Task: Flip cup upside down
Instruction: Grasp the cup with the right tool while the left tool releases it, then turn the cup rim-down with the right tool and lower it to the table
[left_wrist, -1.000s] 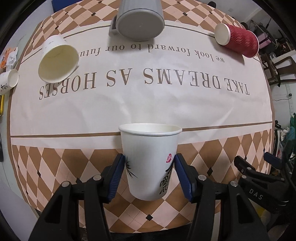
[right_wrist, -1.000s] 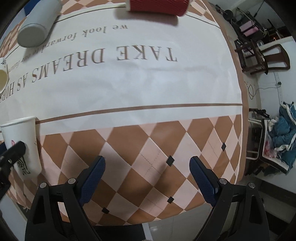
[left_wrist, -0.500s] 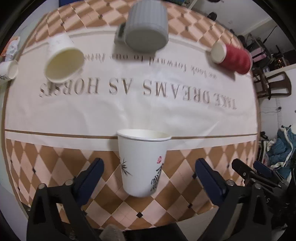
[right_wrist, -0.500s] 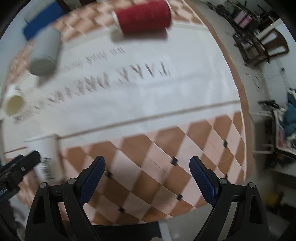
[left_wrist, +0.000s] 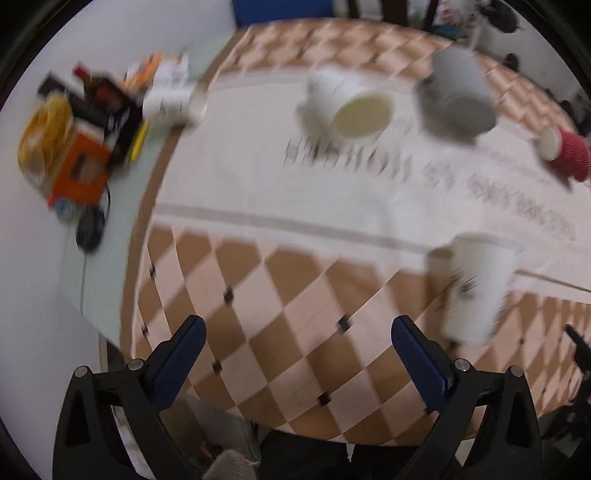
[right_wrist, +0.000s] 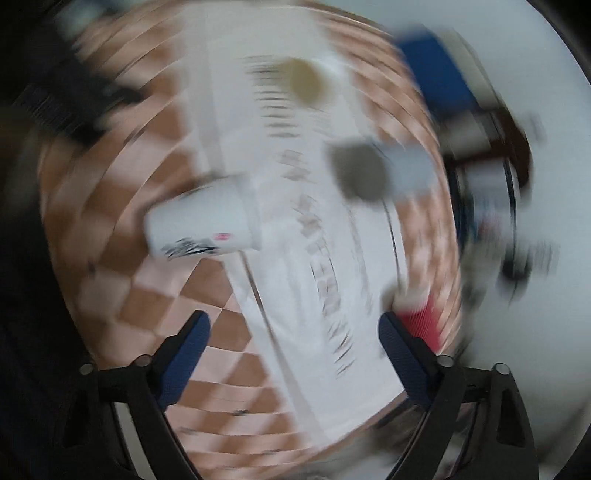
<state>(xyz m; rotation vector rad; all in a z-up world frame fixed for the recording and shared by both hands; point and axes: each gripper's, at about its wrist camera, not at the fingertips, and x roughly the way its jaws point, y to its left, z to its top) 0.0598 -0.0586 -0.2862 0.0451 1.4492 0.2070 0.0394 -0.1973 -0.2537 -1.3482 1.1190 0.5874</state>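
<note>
A white paper cup with ink drawings (left_wrist: 476, 288) stands upright, mouth up, on the checked tablecloth, at the right of the blurred left wrist view. My left gripper (left_wrist: 295, 350) is open and empty, to the cup's left and apart from it. In the heavily blurred, rolled right wrist view the same cup (right_wrist: 203, 225) shows left of centre, well ahead of my right gripper (right_wrist: 293, 345), which is open and empty.
A plain paper cup (left_wrist: 347, 107) lies on its side. A grey ribbed cup (left_wrist: 458, 99) and a red ribbed cup (left_wrist: 565, 151) are farther back. Another white cup (left_wrist: 171, 99) and clutter (left_wrist: 77, 140) sit at the table's left edge.
My left gripper let go of the cup, opened wide and swung left, so the cup now sits at its right. My right gripper has rolled sharply, blurring its view.
</note>
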